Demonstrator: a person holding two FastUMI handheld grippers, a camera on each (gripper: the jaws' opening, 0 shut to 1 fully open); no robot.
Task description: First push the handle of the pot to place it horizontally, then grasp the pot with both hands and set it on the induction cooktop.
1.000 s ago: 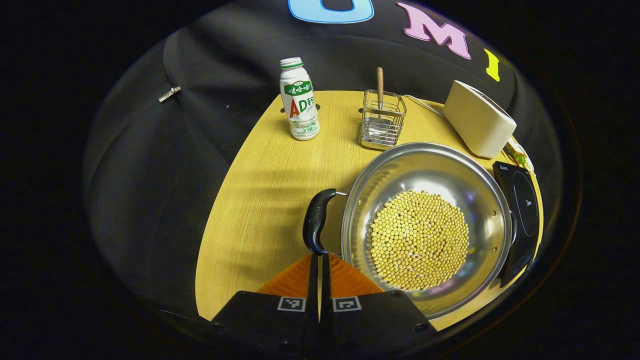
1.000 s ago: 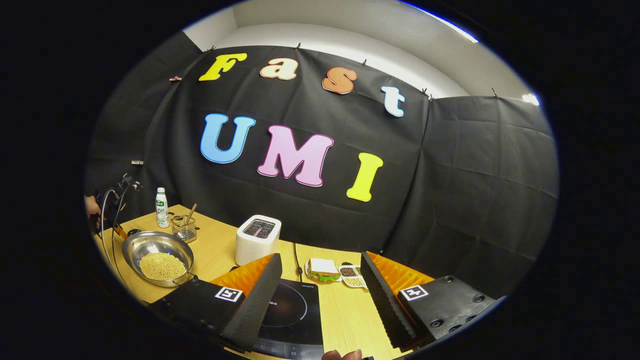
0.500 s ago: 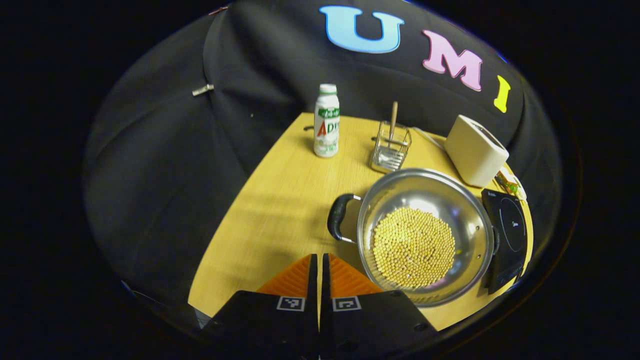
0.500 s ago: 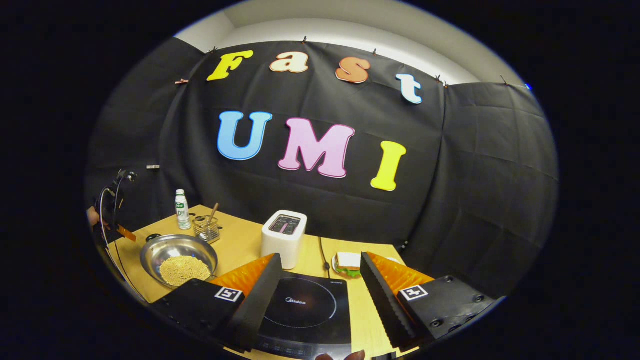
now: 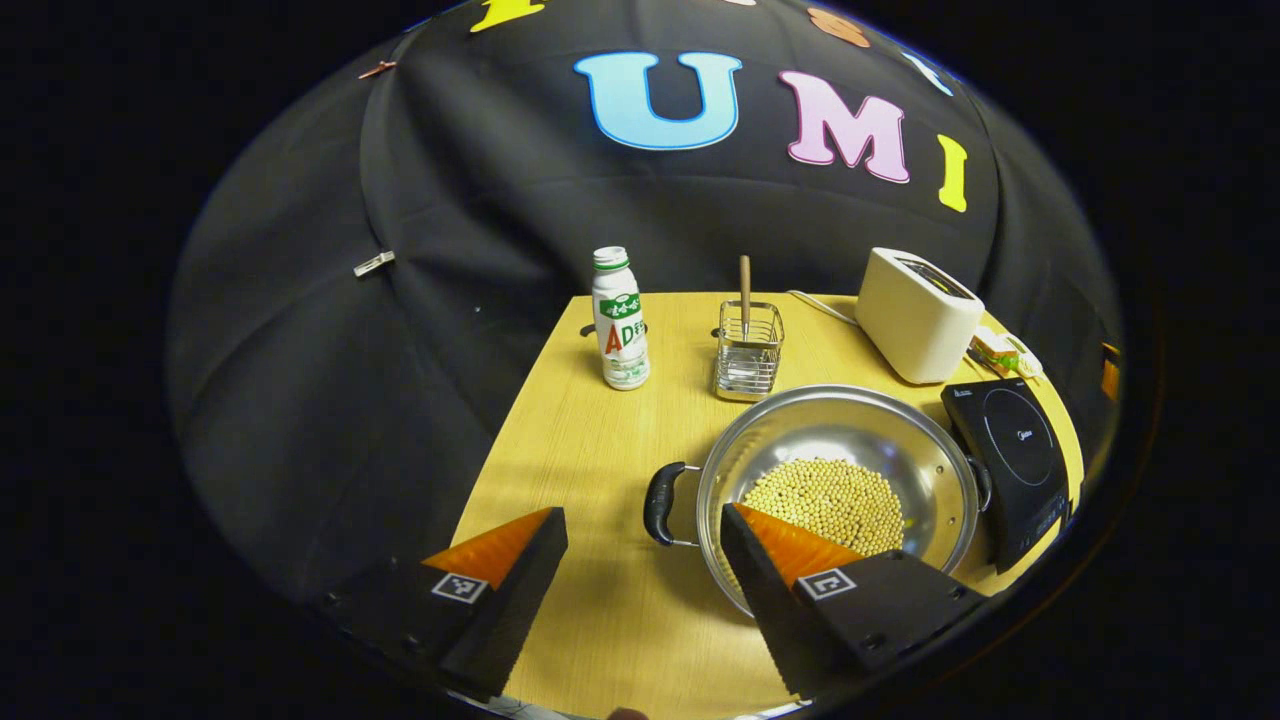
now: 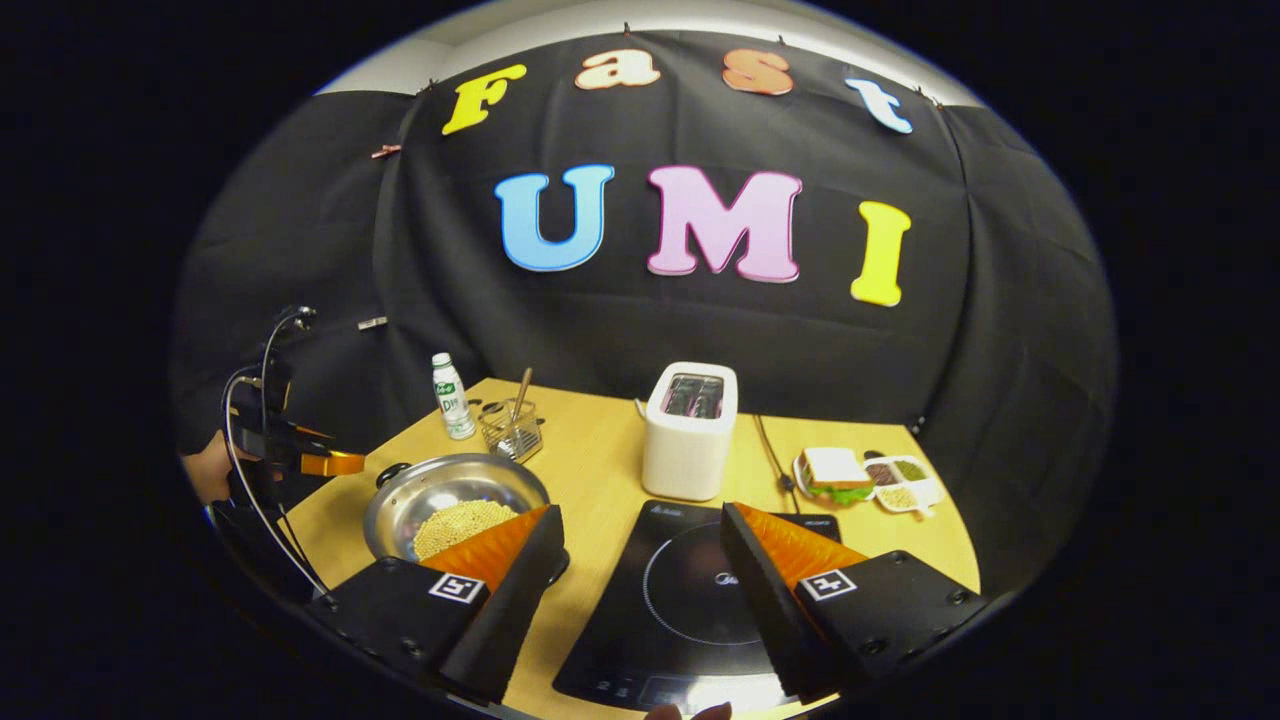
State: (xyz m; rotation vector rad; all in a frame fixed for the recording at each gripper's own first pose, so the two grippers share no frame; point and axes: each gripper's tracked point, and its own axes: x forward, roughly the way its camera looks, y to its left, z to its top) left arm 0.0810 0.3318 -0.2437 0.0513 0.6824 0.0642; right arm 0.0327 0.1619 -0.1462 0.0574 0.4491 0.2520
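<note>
Left gripper [image 5: 640,530]: fingers spread wide apart, gripping nothing, held above the wooden table [image 5: 590,450]; one finger lies over the near rim of the pot, the other over bare tabletop.
Pot handle [image 5: 659,503]: dark loop on the pot's side, seen between the spread fingers, lying level with the tabletop.
Pot [image 5: 835,480]: steel, round, holding a heap of pale yellow beans [image 5: 825,495]; it sits on the table, its far side just beside the cooktop, not on it.
Cooktop [image 5: 1010,455]: black slab with a ring marking, at the table's edge beside the pot.
Right gripper [image 6: 640,530]: fingers wide apart, gripping nothing, held above the cooktop [image 6: 690,600]; the pot [image 6: 440,495] lies partly behind one finger.
Farther off, right gripper view: a person's hand [image 6: 205,470] holds the left gripper [image 6: 310,460] beside the pot.
Middle ground: a wire basket [image 5: 747,350] with a wooden-handled utensil, a white bottle [image 5: 619,320], a white toaster [image 5: 915,315].
Far edge: a sandwich on a tray [image 6: 865,478].
Backdrop: black cloth wall.
</note>
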